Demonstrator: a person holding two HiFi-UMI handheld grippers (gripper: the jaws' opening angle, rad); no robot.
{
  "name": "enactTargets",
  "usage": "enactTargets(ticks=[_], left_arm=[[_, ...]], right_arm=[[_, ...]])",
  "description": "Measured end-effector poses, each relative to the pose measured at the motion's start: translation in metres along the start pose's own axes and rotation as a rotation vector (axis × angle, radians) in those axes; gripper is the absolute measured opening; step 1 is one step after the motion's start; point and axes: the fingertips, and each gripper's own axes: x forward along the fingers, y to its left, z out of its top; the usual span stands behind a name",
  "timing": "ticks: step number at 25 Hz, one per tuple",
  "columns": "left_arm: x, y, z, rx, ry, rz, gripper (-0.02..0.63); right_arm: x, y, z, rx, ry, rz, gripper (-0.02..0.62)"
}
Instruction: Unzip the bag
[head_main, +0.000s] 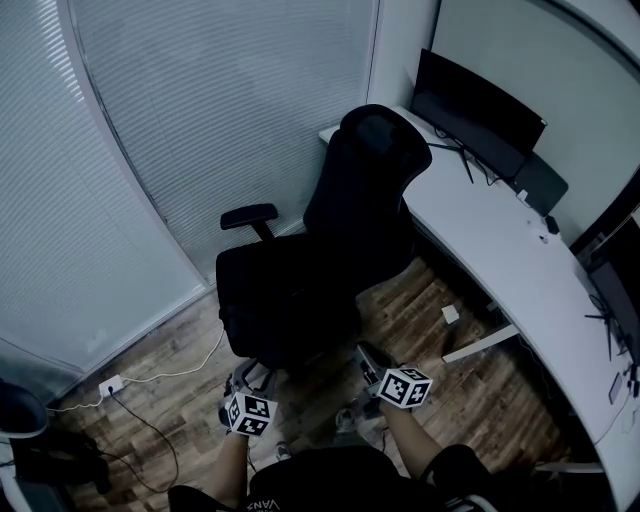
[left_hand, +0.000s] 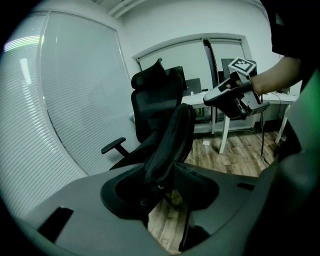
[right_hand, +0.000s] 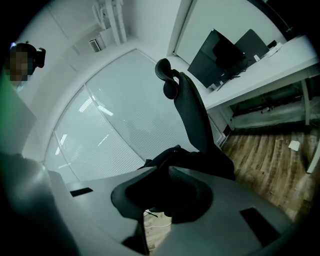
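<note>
A black backpack (left_hand: 170, 140) stands upright on the seat of the black office chair (head_main: 300, 290), leaning on its backrest. The left tongs (left_hand: 160, 172) stand apart, with the bag's lower edge just beyond the gap and not pinched. The right tongs (right_hand: 160, 172) are drawn almost together to the right of the bag's top, clamping nothing visible. A white table (head_main: 500, 250) with a monitor (head_main: 475, 105) runs along the far right.

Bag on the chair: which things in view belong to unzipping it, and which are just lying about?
For the job: bag, chair holding it, left gripper, right gripper.

Lying about: monitor, desk, power strip on the floor, small white box on the floor.
</note>
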Motion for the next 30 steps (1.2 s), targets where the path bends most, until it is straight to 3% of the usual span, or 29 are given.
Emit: enactTargets(ticks=[15,30], left_arm=[[-0.069,0.016,0.024,-0.068,-0.203,0.002,0.176],[-0.145,0.004,0.03,-0.074,-0.328,-0.063,0.176]], right_arm=[[-0.04,0.06,-0.022,-0.005,-0.138,-0.031,0.049],[-0.083,0.142,-0.05,-0.167,-0.195,-0.005,0.049]])
